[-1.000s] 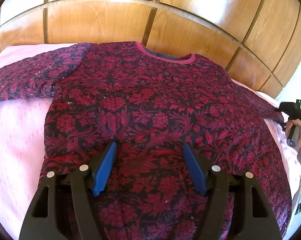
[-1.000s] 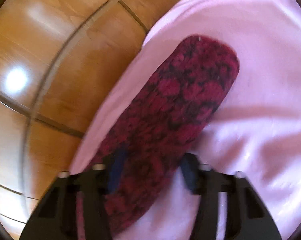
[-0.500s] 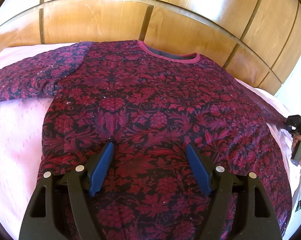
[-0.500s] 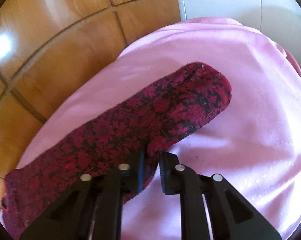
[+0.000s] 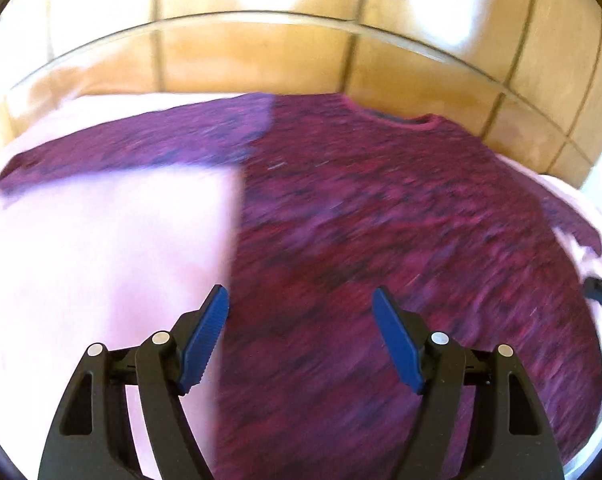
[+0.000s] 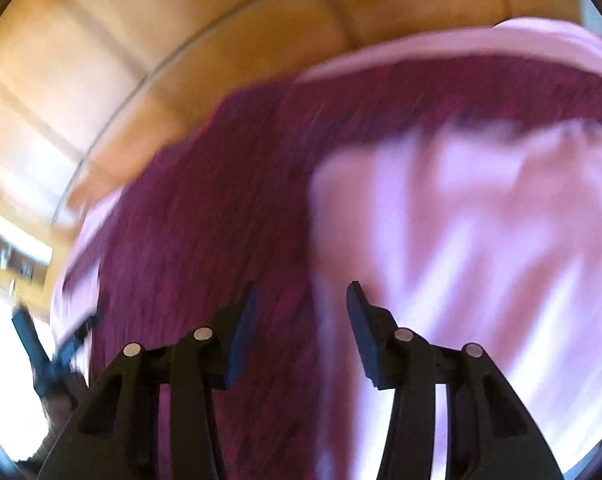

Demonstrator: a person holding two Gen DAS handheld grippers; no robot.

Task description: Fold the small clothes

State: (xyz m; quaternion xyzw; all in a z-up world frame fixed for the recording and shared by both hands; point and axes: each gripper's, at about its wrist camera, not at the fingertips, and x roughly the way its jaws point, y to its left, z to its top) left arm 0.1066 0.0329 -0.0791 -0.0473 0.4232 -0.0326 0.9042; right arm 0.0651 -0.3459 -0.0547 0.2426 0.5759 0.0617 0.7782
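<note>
Both cams swung since 0.5 s ago, frames now motion-blurred. Right gripper (image 6: 301, 320) had its jaws nearly closed at the sleeve edge; now they're spread wide, nothing between them, hovering over the shirt's side edge where it meets the pink bedspread (image 6: 481, 260). Left gripper (image 5: 299, 332) jaws wide apart, empty, now over the shirt's left edge instead of mid-chest. Red floral shirt (image 5: 381, 220) lies flat on the bedspread (image 5: 101, 260), collar toward the wooden headboard (image 5: 261, 56). Left view only: left sleeve (image 5: 141, 152) stretched out sideways, full collar. Right view only: right sleeve (image 6: 481, 88) lying out across the bedspread.
</note>
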